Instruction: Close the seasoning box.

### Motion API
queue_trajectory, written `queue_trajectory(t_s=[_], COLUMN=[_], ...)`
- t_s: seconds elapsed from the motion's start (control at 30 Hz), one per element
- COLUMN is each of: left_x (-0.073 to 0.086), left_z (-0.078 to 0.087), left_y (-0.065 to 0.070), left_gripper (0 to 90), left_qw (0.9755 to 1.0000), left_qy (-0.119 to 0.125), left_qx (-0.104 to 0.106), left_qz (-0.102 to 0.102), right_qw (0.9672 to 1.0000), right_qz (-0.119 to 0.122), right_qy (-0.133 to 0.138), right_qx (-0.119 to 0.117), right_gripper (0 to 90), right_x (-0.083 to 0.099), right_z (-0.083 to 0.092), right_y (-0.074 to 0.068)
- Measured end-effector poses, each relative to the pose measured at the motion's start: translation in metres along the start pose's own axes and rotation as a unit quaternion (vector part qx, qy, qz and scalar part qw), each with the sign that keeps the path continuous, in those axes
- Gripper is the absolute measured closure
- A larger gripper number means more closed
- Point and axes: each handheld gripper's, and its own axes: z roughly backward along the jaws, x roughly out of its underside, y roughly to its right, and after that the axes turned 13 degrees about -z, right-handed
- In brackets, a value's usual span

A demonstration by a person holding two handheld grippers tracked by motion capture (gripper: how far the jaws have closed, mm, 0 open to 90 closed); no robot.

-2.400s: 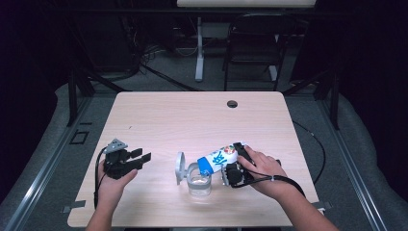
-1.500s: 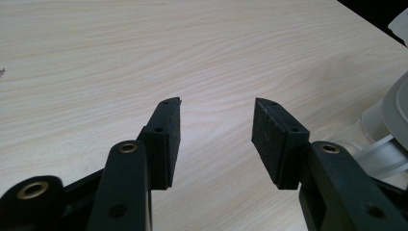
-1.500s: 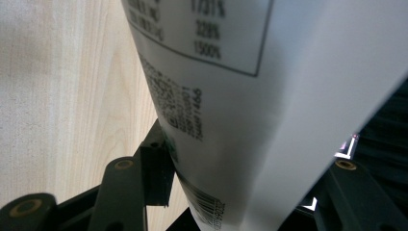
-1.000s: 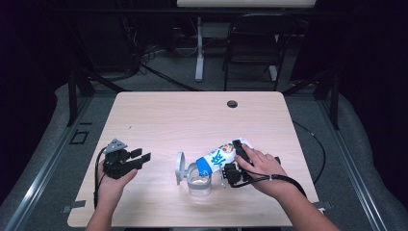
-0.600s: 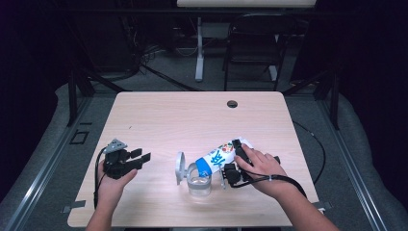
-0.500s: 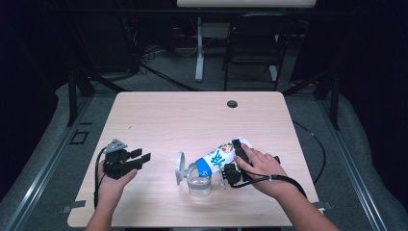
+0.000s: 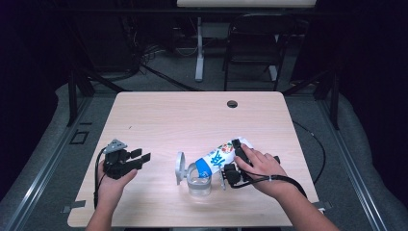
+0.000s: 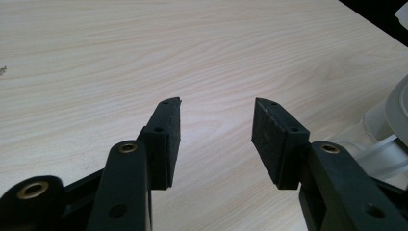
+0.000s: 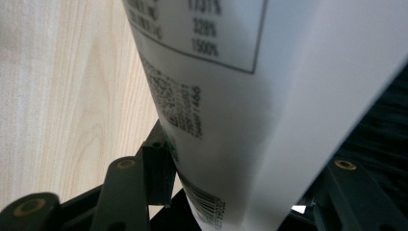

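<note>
- The right tongs [image 7: 230,159], held in the person's right hand [image 7: 260,166], are clamped on a white carton with blue and colourful print [image 7: 219,156] near the near edge of the pale wooden table [image 7: 192,115], a little right of its middle.
- The carton is tipped over to the left, its blue end lowered onto the mouth of a clear glass [image 7: 198,180] that stands upright on the table.
- In the right gripper view the carton's white side [image 9: 269,96], printed with a table of figures and a barcode, sits between the black jaws, the left one pressed against it.
- Just left of the glass, touching or nearly touching it, stands a grey round part on edge [image 7: 180,167]; what it is cannot be told.
- The left tongs [image 7: 139,159], in the left hand [image 7: 113,185], rest at the near left of the table, well apart from the glass, jaws apart with nothing between them; the left gripper view shows bare wood [image 8: 144,57] between the pads.
- A small dark round hole [image 7: 232,103] lies at the far side of the table.
</note>
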Motion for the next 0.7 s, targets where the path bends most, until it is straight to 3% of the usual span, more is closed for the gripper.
queue_trajectory(t_s=[0.7], left_x=[0.0006], left_z=[-0.0007], left_y=[-0.0003], left_gripper=[53.7], left_qw=[1.0], left_qy=[-0.001], left_qx=[-0.002], left_qz=[0.0], right_qw=[0.9999], right_qz=[0.01], right_qy=[0.003], right_qx=[0.005], right_gripper=[47.7], right_x=[-0.0001], right_z=[0.0001], right_y=[0.0003])
